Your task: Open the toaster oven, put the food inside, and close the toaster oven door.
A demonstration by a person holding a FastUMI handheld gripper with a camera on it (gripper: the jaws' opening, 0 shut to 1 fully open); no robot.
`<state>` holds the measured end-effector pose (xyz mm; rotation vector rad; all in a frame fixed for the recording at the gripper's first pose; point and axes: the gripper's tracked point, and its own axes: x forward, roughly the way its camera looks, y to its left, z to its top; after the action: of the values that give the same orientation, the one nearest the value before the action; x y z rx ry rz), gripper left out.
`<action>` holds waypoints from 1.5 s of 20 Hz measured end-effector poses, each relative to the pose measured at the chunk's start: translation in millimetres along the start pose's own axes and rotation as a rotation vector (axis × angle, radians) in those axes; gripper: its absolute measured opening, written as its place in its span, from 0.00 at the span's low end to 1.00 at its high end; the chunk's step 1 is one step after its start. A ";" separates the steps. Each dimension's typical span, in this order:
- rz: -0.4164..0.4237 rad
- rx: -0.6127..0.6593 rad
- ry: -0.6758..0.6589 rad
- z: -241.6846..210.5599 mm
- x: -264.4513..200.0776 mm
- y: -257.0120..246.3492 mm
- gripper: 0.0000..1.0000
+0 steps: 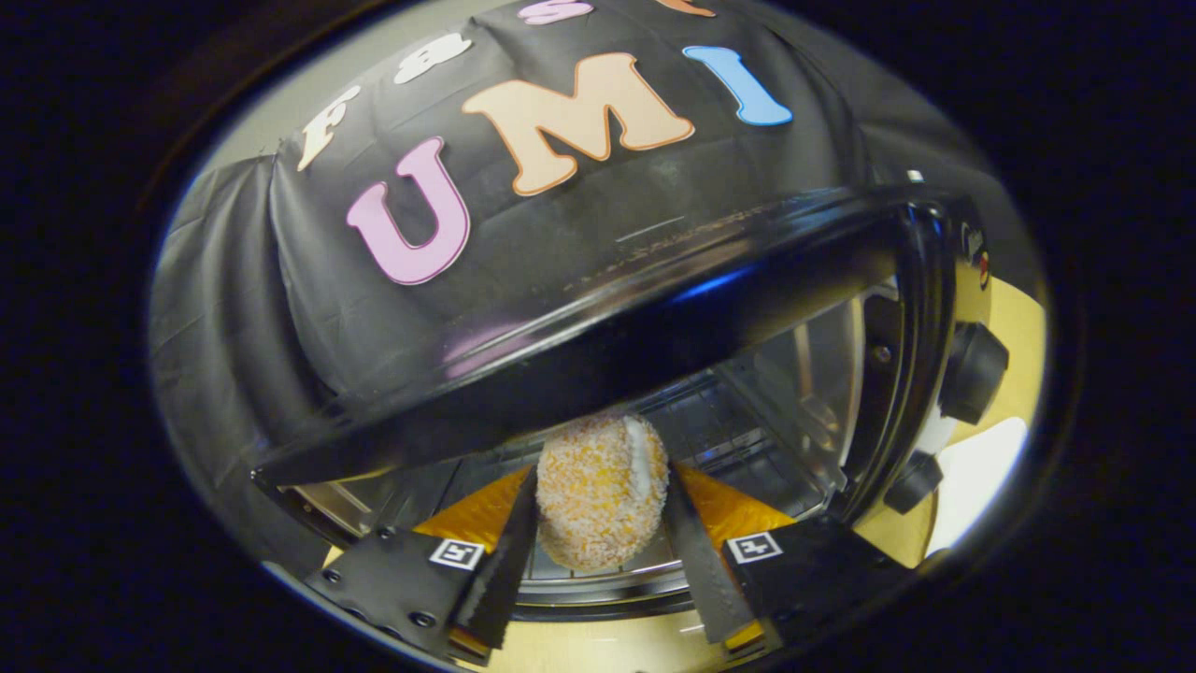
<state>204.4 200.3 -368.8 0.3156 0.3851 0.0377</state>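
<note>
The tongs (600, 523) are clamped on one piece of food (601, 505), a rounded crumb-coated item with a pale stripe along its upper right side. Both fingers (505, 561) press against its flanks, one on each side, so the food sits directly between them and projects forward past the tips.

Landmark: the toaster oven (654, 327). The food is held at the oven's open mouth, just above the front edge of the wire rack (598, 570) and below the dark upper body of the oven. The cavity lies straight ahead of the food, beyond the fingertips. The food's long axis runs roughly along the fingers, pointing into the cavity.

The coming move, as judged, is a straight advance into the cavity, followed by lowering onto the rack and release. Clearance under the upper body appears tight.

Count: one food item, one oven, one rack visible, two control knobs (972, 372) on the oven's right-hand panel. The oven stands on a light surface (598, 650).
</note>
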 end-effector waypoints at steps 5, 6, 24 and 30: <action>0.019 -0.098 -0.065 15.7 -50.4 4.2 0.99; 0.040 -0.110 -0.090 19.8 -66.2 7.9 0.99; 0.063 -0.198 0.078 -101.7 -258.0 -66.4 0.99; 0.063 -0.173 0.119 -118.2 -253.5 -71.0 1.00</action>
<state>-76.5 143.4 -402.5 0.1545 0.4863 0.1511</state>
